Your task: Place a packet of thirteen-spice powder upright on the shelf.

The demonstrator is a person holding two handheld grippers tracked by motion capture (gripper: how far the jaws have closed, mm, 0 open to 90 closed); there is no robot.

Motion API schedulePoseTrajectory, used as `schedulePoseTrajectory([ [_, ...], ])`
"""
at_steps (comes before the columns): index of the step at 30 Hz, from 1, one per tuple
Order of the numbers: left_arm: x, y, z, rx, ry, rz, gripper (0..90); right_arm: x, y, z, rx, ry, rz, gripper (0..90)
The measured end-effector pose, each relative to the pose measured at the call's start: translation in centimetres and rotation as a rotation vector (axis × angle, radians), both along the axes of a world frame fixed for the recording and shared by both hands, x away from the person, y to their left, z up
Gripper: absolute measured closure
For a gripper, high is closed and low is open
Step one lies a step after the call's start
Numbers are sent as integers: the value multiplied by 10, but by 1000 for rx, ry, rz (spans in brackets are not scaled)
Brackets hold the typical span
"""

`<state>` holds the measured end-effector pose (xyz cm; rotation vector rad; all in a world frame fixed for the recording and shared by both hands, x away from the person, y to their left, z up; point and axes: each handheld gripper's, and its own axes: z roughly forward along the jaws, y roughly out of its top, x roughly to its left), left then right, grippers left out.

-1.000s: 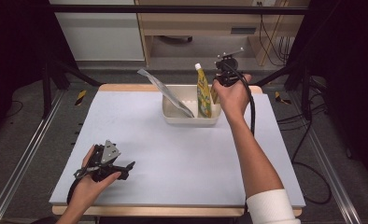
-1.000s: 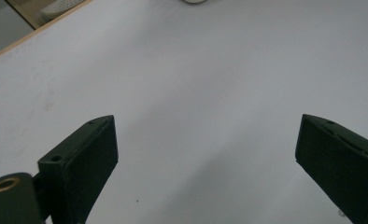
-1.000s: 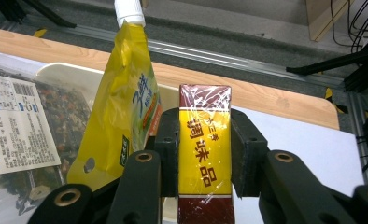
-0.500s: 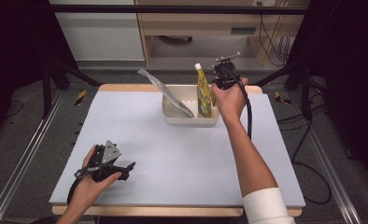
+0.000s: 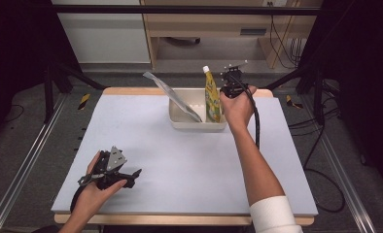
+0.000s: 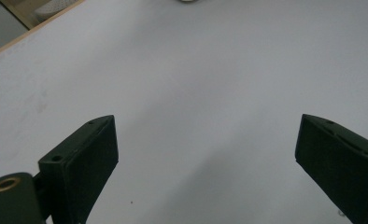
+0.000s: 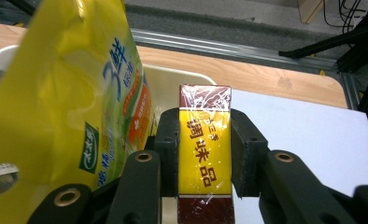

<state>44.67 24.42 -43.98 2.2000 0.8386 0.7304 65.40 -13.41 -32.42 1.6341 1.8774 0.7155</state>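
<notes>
One pale table (image 5: 180,160), dark room.

The high view looks forward and down from above the person's side, taking in the whole worktop (image 5: 180,160) from well back. The left gripper view sits low and close over bare worktop (image 6: 210,84), facing across it. The right gripper view looks closely along its jaws at the white tub (image 7: 173,81), which the high view shares (image 5: 194,121).

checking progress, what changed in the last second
Little: the right gripper, shut on a small yellow and brown box, shifted slightly by the white bin. The yellow pouch, silver packet and resting left gripper stayed put.
</notes>
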Motion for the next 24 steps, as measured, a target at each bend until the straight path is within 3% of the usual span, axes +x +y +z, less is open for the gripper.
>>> schedulePoseTrajectory([
  [7, 0, -1, 0, -1, 2, -3, 57, 1, 0, -5, -3, -2, -8, 682],
  [17, -1, -1, 0, -6, 13, -2, 57, 4, -1, -19, 19, 32, -8, 674],
  [18, -2, -1, -1, -20, 34, -6, 57, 5, -2, -20, 22, 31, -6, 674],
  [23, -2, -3, -2, -26, 48, -9, 57, 6, -5, -23, 22, 25, 7, 660],
  [24, -2, -2, -2, -11, 31, -6, 57, 6, -6, -24, 28, 20, 11, 652],
])
